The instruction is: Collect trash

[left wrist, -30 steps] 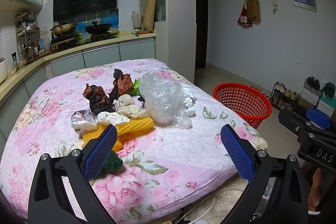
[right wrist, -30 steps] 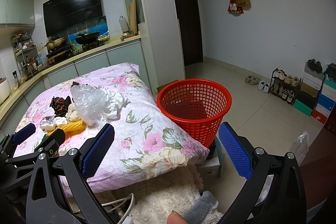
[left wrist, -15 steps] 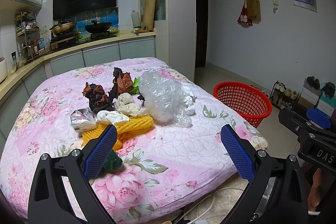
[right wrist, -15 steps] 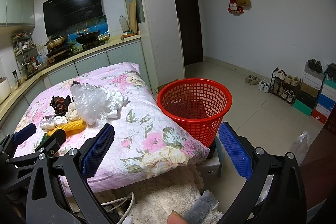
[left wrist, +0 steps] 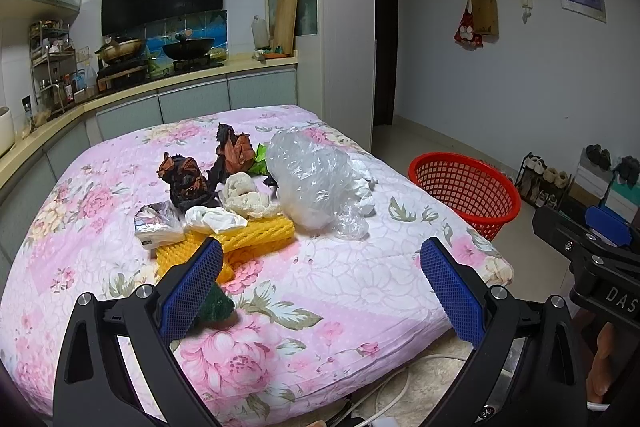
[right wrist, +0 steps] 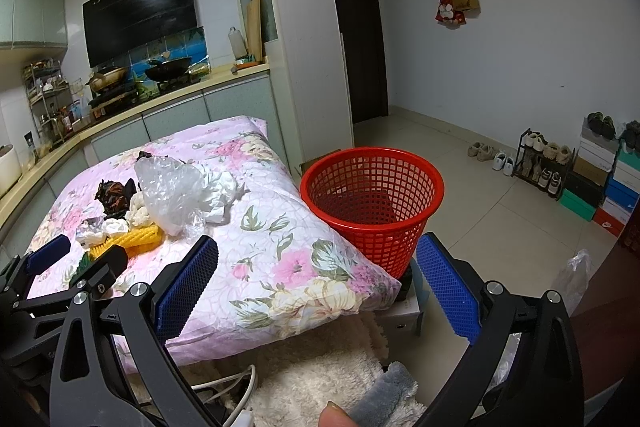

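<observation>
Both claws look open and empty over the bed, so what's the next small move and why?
Probably ease the left claw forward and down onto the yellow foam net, the nearest piece in the trash pile. Both claws are open and empty, and the red basket waits beside the bed.

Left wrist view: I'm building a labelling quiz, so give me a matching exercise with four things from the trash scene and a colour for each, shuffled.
Things:
1. foam fruit net
2. basket
3. plastic bag
4. gripper pads

Colours:
A. blue
B. clear
C. yellow
D. red

Pairs: 1-C, 2-D, 3-B, 4-A
</observation>
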